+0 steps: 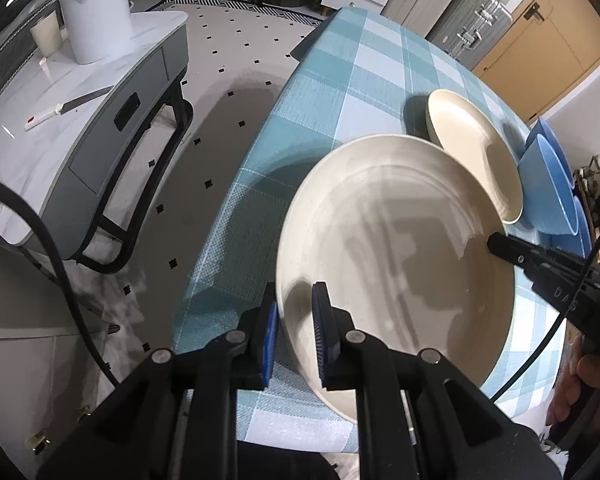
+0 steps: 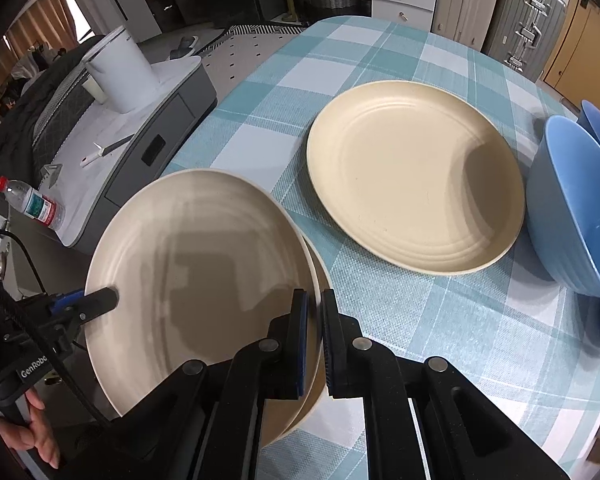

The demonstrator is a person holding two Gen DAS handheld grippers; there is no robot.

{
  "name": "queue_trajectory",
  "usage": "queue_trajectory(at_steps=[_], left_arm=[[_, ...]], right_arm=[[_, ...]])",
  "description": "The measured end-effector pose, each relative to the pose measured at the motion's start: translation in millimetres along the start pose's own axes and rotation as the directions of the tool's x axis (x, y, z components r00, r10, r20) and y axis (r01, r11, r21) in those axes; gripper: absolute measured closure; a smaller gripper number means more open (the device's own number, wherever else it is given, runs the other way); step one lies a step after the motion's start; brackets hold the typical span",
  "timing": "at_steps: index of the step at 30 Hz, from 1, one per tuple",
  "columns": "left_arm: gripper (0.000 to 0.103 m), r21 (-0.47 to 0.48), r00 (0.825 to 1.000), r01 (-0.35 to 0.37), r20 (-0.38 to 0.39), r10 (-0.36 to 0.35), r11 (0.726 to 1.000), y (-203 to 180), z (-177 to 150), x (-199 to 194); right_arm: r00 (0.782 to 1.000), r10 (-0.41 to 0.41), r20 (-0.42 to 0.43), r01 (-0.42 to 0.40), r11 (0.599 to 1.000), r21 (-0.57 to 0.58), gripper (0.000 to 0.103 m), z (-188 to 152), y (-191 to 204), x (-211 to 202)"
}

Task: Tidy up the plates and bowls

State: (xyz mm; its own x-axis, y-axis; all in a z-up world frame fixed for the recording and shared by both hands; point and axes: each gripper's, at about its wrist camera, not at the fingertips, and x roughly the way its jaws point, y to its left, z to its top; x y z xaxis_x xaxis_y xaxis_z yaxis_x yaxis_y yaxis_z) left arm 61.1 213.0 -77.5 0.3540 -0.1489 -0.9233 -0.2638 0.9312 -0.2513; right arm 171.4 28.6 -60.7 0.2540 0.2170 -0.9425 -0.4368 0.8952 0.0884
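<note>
Here both grippers pinch one cream plate (image 2: 196, 280) by opposite rims: the left gripper (image 1: 294, 334) clamped at lower centre of its view, the right gripper (image 2: 314, 340) likewise. A second plate (image 2: 320, 360) lies just beneath. To seat it well, I'd keep it level and release both sides together. Count: three plates, the third (image 2: 412, 176) centre frame; two blue bowls (image 2: 572, 208) at right.

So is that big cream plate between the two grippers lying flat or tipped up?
Tipped up. The near plate slants above another plate's rim, pinched by both grippers, left and right.
</note>
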Motion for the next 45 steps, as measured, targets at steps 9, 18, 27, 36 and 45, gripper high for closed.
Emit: queue_trajectory(at_steps=[9, 18, 27, 36, 45], left_arm=[[0.088, 0.017, 1.0, -0.005, -0.004, 0.005, 1.0, -6, -3, 4], [0.088, 0.037, 1.0, -0.025, -0.011, 0.025, 0.999, -9, -9, 11], [0.088, 0.075, 0.999, -0.051, 0.007, 0.051, 0.996, -14, -13, 12], [0.084, 0.068, 0.999, -0.04, -0.001, 0.04, 0.997, -13, -14, 15], [0.083, 0.065, 0.999, -0.049, 0.002, 0.049, 0.997, -13, -16, 14]], right_arm=[[1.0, -0.013, -0.003, 0.013, 1.0, -0.019, 0.096, -3, -2, 3], [0.999, -0.03, 0.018, 0.031, 0.999, -0.04, 0.096, -13, -1, 5], [0.996, -0.061, 0.072, 0.067, 0.995, -0.075, 0.095, -23, 4, 9], [0.992, -0.031, 0.12, 0.047, 0.99, -0.134, 0.059, -32, 15, 9], [0.981, -0.095, 0.17, 0.124, 0.978, -0.169, 0.059, -38, 21, 9]])
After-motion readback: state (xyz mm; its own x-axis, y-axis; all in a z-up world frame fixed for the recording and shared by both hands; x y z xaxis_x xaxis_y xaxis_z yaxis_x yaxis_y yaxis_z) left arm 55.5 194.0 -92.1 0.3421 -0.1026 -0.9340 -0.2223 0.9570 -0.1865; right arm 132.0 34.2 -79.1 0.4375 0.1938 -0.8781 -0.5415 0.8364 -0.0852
